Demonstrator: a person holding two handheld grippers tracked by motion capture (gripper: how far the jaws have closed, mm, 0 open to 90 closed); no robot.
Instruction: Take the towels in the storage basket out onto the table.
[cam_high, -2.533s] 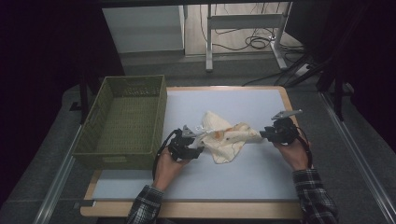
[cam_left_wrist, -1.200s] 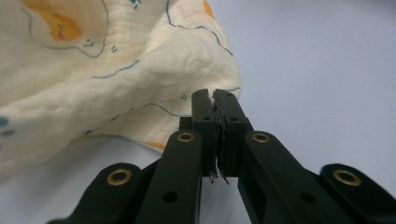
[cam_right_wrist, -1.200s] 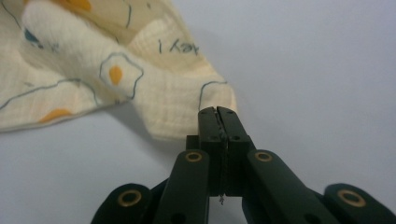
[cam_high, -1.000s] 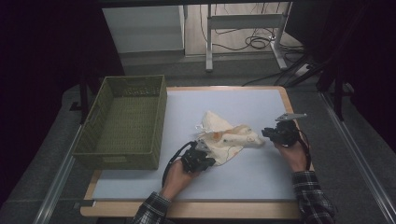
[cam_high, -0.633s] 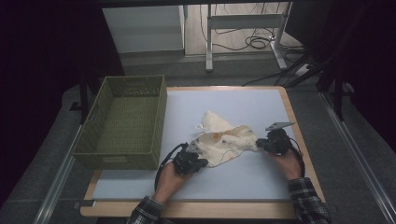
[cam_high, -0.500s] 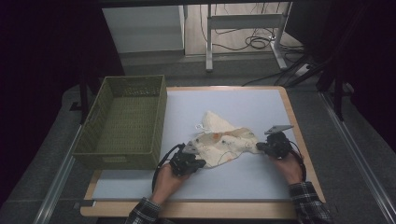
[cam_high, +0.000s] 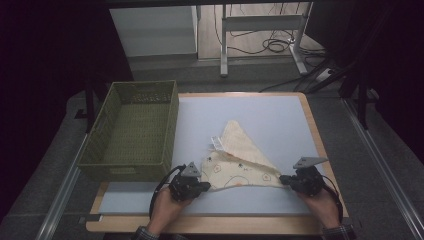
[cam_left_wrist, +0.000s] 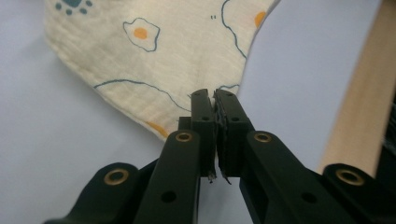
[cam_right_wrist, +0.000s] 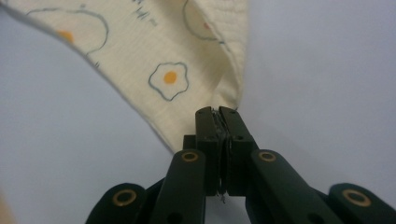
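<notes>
Starting at the left of the high view, we see a green basket (cam_high: 131, 131) standing on the left part of the desk (cam_high: 260, 115), its near right corner close to our left tool (cam_high: 204, 185). That left tool sits low over the pale desk surface near the front edge, held in a hand (cam_high: 165, 210), and its jaws are pressed together on the near left corner of a cream cloth (cam_high: 239, 159) printed with fried eggs; in the left gripper view the cloth (cam_left_wrist: 159, 60) spreads away from the closed jaws of the left tool (cam_left_wrist: 214, 105), with the wooden desk edge (cam_left_wrist: 359, 107) at the right. The cloth lies flat on the desk in a rough triangle, its point toward the far side and a small white label (cam_high: 216, 143) at its left edge. Further right, our right tool (cam_high: 283, 178) pinches the cloth's near right corner, jaws shut on it, as the right gripper view shows, where a folded edge of the cloth (cam_right_wrist: 177, 65) runs into the right tool (cam_right_wrist: 217, 112)
</notes>
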